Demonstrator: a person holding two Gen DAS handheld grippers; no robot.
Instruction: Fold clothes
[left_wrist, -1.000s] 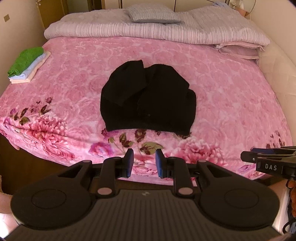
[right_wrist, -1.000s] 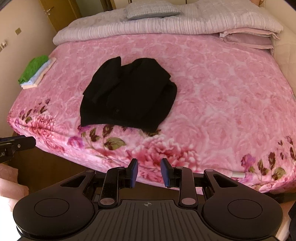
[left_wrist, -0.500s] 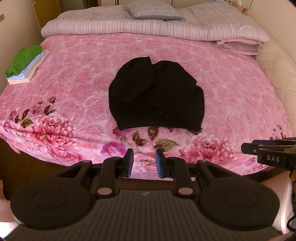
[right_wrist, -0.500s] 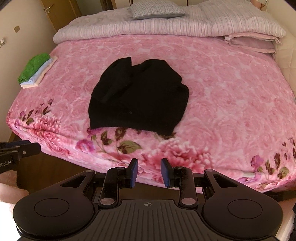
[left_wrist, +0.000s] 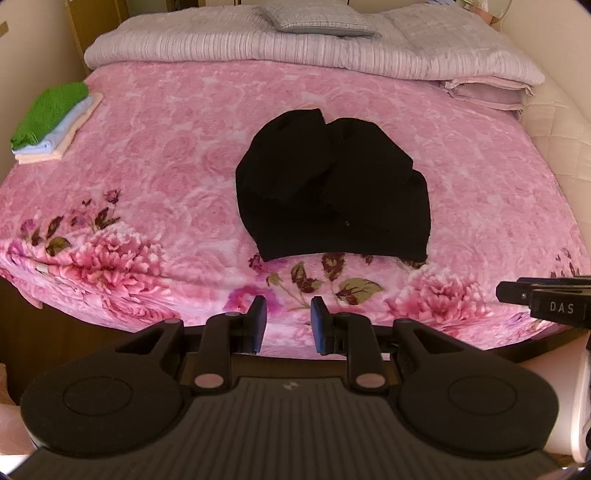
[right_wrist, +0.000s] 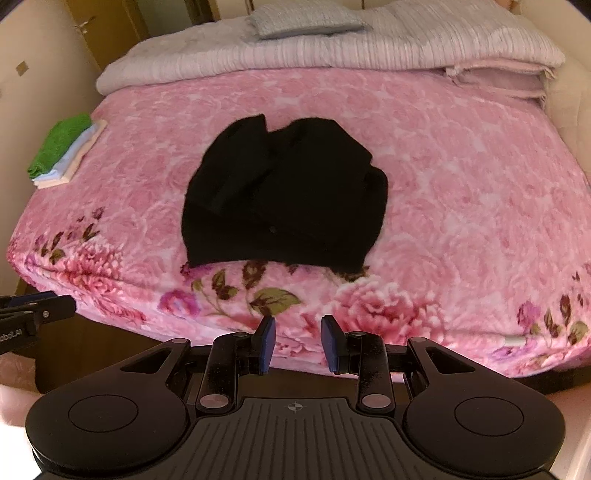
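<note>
A black garment (left_wrist: 332, 188) (right_wrist: 284, 199) lies partly folded on the pink floral bed cover (left_wrist: 166, 192) (right_wrist: 461, 203), its sleeves laid over the body, its hem near the bed's front edge. My left gripper (left_wrist: 288, 319) hovers open at the front edge of the bed, short of the garment's hem, with nothing between its blue pads. My right gripper (right_wrist: 298, 339) is open too and empty, also just off the front edge below the hem. Each gripper shows at the side of the other's view: the right gripper (left_wrist: 546, 304) and the left gripper (right_wrist: 33, 312).
A stack of folded cloths, green on top (left_wrist: 51, 122) (right_wrist: 64, 147), sits at the bed's left edge. A striped grey quilt (left_wrist: 295, 51) (right_wrist: 332, 48) with a small pillow (left_wrist: 317, 20) lies across the head. Folded pink bedding (left_wrist: 491, 92) is at the far right.
Both grippers have drawn closer to the bed and the garment now looks larger and nearer in both views. The garment itself has not moved. Both grippers stay open.
</note>
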